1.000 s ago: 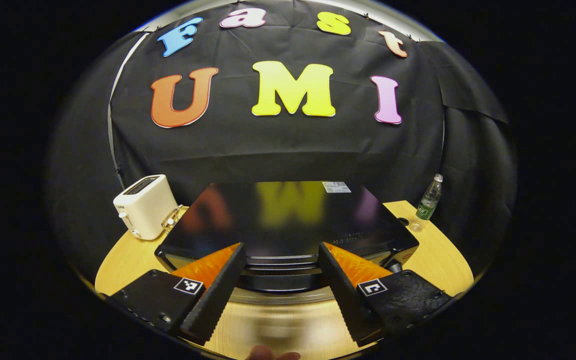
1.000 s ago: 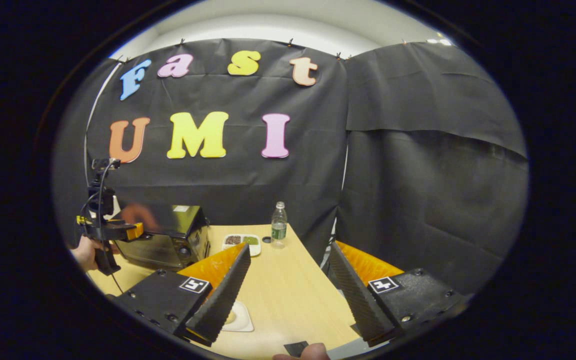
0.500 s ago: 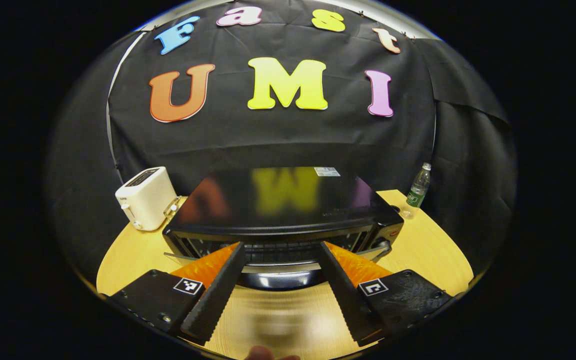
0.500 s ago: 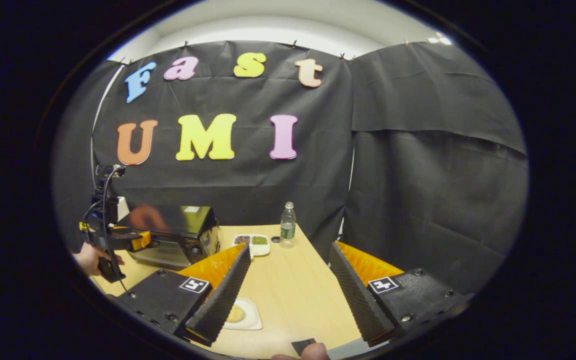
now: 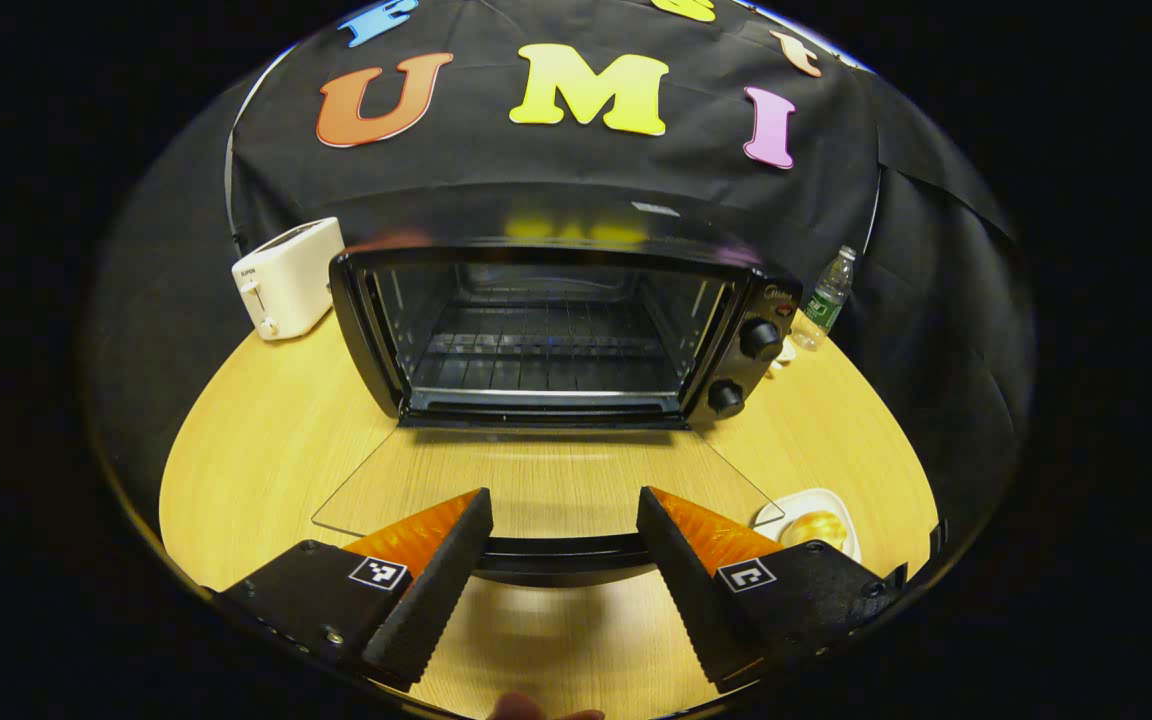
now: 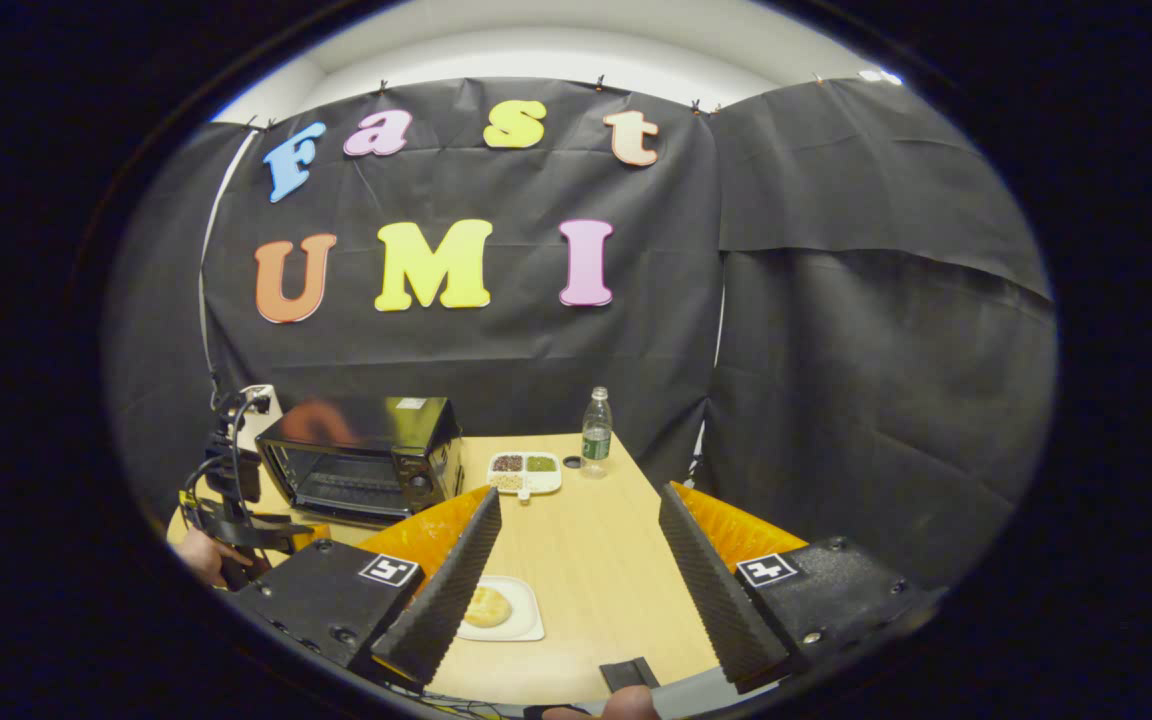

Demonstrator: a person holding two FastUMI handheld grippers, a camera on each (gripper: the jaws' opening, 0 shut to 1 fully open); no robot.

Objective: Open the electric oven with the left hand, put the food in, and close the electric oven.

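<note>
The black electric oven [image 5: 736,300] stands mid-table with its glass door [image 5: 536,480] lying flat and its wire rack [image 5: 546,345] bare. My left gripper [image 5: 563,495] is open, its fingers spread either side of the door's dark handle [image 5: 561,558], which runs crosswise below them; neither finger presses on it. A round bread piece [image 5: 814,525] lies on a white plate [image 5: 831,500] to the oven's front right. In the right gripper view, my right gripper [image 6: 580,492] hangs open above the table, with the bread [image 6: 487,606] just past its left finger and the oven [image 6: 366,455] far left.
A white toaster [image 5: 286,275] sits left of the oven and a plastic bottle [image 5: 826,295] right of it. A divided dish of seeds [image 6: 524,472] lies beside the bottle [image 6: 594,445]. The wooden table [image 5: 256,440] has bare room left of the door.
The oven door has swung from nearly closed down to flat, following my left gripper as it dropped and pulled back. The right gripper drifted slightly, bringing the bread plate further into sight.
</note>
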